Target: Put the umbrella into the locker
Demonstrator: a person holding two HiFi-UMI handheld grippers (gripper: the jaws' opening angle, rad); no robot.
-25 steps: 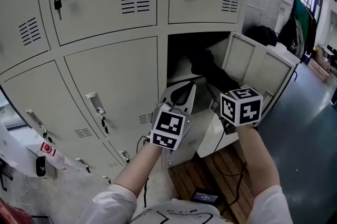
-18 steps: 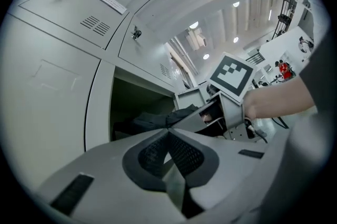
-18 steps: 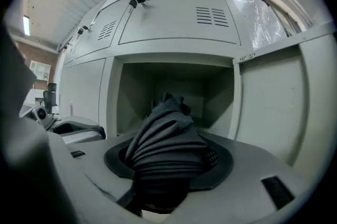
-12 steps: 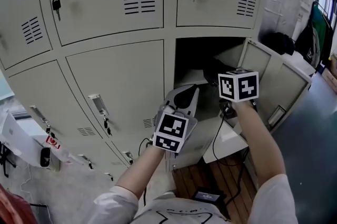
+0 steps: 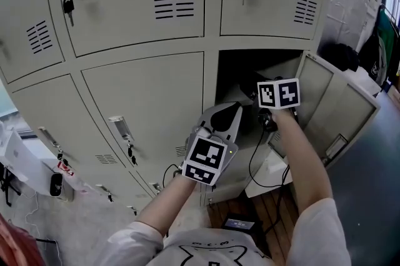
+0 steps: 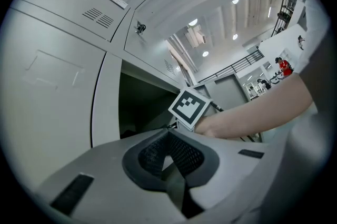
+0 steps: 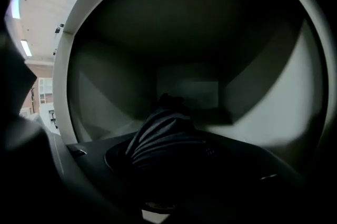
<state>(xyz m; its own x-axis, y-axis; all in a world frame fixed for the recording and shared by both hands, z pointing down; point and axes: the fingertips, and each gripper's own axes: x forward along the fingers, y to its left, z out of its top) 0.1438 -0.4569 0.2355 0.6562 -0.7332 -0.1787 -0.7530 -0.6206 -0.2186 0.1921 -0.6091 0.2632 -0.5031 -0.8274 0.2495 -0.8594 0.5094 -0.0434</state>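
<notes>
The folded dark striped umbrella (image 7: pixel 164 136) lies between the jaws of my right gripper (image 7: pixel 168 154), which is shut on it. In the right gripper view its far end reaches into the dim grey locker compartment (image 7: pixel 187 89). In the head view the right gripper's marker cube (image 5: pixel 279 94) sits at the mouth of the open locker (image 5: pixel 240 68), and the umbrella is hidden behind it. My left gripper (image 5: pixel 220 123) hovers just left of and below the opening. Its pale jaws are shut with nothing held (image 6: pixel 169 157).
The locker's door (image 5: pixel 340 108) stands open to the right of my right arm. Closed lockers with keys (image 5: pixel 67 5) surround the opening. A cable (image 5: pixel 255 158) hangs under the right wrist. A black device (image 5: pixel 240 222) lies on the wooden floor below.
My right gripper has moved up and forward with the umbrella, from in front of the open door to the locker's mouth. The left gripper has barely shifted.
</notes>
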